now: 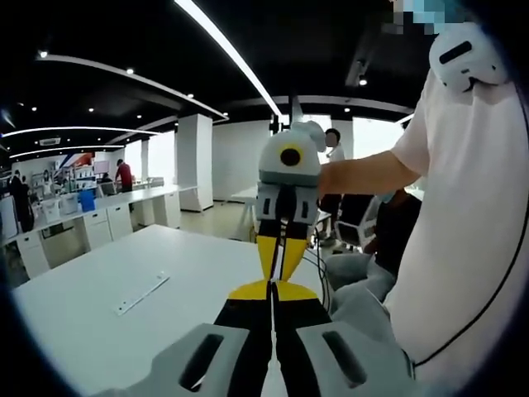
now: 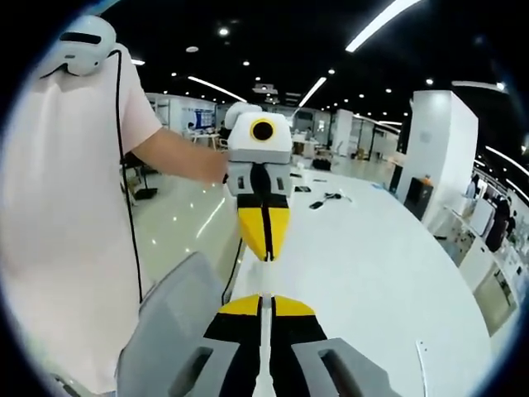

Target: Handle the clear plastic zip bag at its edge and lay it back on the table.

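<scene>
Clear plastic zip bag [image 1: 141,294]: tentatively a thin, flat, pale strip lying on the white table [image 1: 83,314] in the left gripper view, well to the left of the grippers and apart from both; its long axis runs from lower left to upper right in that view; its transparency and the lens distortion leave its outline, its zip edge and its contents hard to make out. A pale curved sliver near the lower right table edge in the right gripper view may be part of it, but I cannot tell. Left gripper [image 1: 272,291]: own jaws, black with yellow tips, rise from the bottom of the left gripper view, closed flat against each other with nothing between them; also seen in the right gripper view as the left gripper [image 2: 264,248], nose toward the camera, yellow tips together. Right gripper [image 2: 265,302]: own jaws rise from the bottom of the right gripper view, black with yellow tips, pressed together and empty; seen in the left gripper view as the right gripper [image 1: 281,269], tips down and clenched. The two grippers are held above the table, pointing at each other, tips near but apart. Person [image 1: 463,248]: pale shirt, bare forearm stretched to the opposite gripper in each view; the gripping hands are hidden behind the gripper bodies. Cables [image 2: 326,198] lie on the far table.
</scene>
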`<state>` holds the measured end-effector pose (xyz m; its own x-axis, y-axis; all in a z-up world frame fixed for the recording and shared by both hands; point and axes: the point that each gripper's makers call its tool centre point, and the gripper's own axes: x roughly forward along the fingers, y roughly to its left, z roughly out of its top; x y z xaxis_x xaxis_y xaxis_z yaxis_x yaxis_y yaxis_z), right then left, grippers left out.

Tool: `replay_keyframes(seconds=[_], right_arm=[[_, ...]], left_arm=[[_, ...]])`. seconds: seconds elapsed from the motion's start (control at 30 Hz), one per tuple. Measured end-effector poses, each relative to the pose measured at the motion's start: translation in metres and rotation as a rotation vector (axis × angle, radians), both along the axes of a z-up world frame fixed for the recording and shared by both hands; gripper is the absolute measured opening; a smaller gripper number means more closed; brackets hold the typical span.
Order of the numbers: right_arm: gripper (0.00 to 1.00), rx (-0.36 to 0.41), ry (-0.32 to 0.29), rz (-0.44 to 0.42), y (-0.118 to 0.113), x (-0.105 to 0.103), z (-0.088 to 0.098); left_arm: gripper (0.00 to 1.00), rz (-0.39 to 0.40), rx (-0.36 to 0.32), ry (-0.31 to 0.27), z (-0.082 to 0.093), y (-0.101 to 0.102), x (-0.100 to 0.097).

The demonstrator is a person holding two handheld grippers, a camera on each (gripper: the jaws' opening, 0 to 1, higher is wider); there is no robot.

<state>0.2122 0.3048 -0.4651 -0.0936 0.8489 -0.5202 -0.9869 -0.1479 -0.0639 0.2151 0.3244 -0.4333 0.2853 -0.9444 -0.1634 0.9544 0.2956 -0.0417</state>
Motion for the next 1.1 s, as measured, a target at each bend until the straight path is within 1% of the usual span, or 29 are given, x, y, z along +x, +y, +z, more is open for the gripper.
replay_keyframes(seconds=[0.2,0.4,0.63,0.73,1.1], right_arm=[[0.0,-0.01,0.002,-0.015,-0.004,0.001,-0.002],[0.0,-0.016,0.006,-0.032,-0.012,0.004,-0.005],[0.0,-0.026,0.01,-0.046,-0.018,0.006,-0.009],[0.0,-0.046,0.008,-0.061,-0.026,0.009,-0.013],[0.0,-0.054,0.023,-0.102,-0.046,0.016,-0.016]], left_arm=[[0.0,-0.001,-0.003,-0.003,0.001,0.001,0.0],[0.0,0.007,-0.017,-0.002,0.006,0.007,0.001],[0.0,0.015,-0.024,0.008,0.008,0.011,0.003],[0.0,0.025,-0.034,0.005,0.01,0.013,0.004],[0.0,0.041,-0.045,0.008,0.013,0.021,0.007]])
